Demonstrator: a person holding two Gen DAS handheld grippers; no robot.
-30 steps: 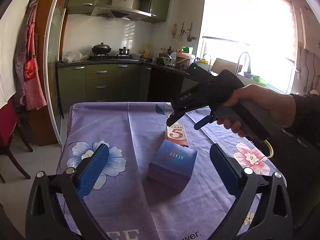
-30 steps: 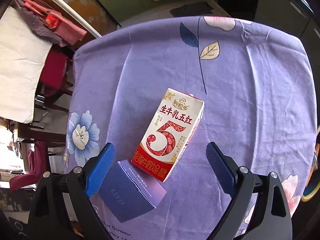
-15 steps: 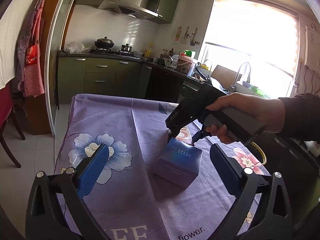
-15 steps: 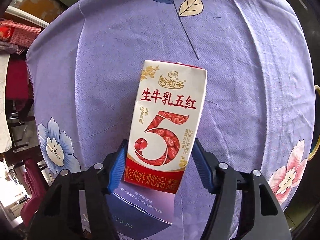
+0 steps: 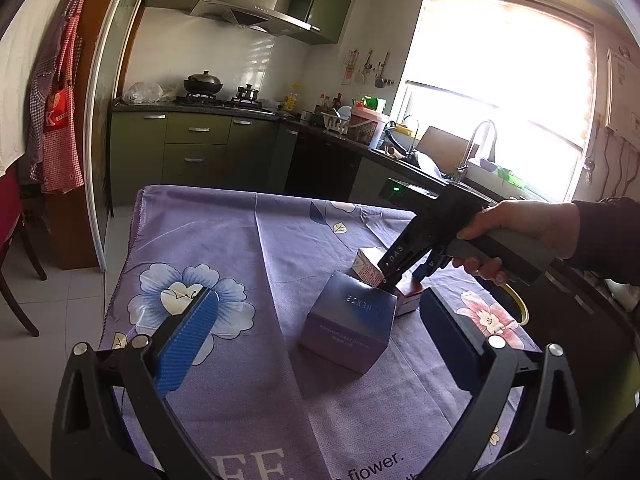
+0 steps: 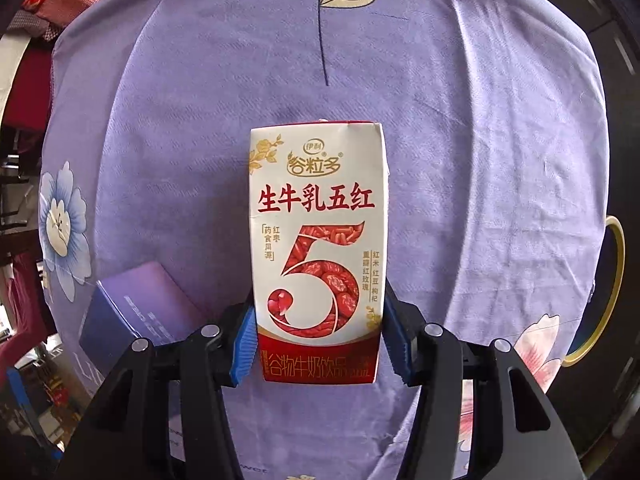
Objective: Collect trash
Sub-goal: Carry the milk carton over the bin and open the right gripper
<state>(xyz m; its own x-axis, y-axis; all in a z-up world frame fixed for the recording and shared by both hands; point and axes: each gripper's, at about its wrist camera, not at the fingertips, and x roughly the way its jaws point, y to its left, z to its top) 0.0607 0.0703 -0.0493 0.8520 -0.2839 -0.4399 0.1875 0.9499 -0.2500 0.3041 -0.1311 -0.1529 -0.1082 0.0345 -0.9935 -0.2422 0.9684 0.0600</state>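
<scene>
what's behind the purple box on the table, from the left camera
Behind the purple box lies the red-and-white milk carton on the floral tablecloth. The right gripper is closing on it, pads at its sides. The box and gripper hide most of the carton here.

In the left wrist view the purple box (image 5: pixel 347 326) and the right gripper (image 5: pixel 394 280) hide most of the milk carton (image 5: pixel 366 265). In the right wrist view the box's near corner sits behind the gripper's frame, and the yellow ring (image 6: pixel 614 288) runs behind the tablecloth (image 6: pixel 500 140).
</scene>
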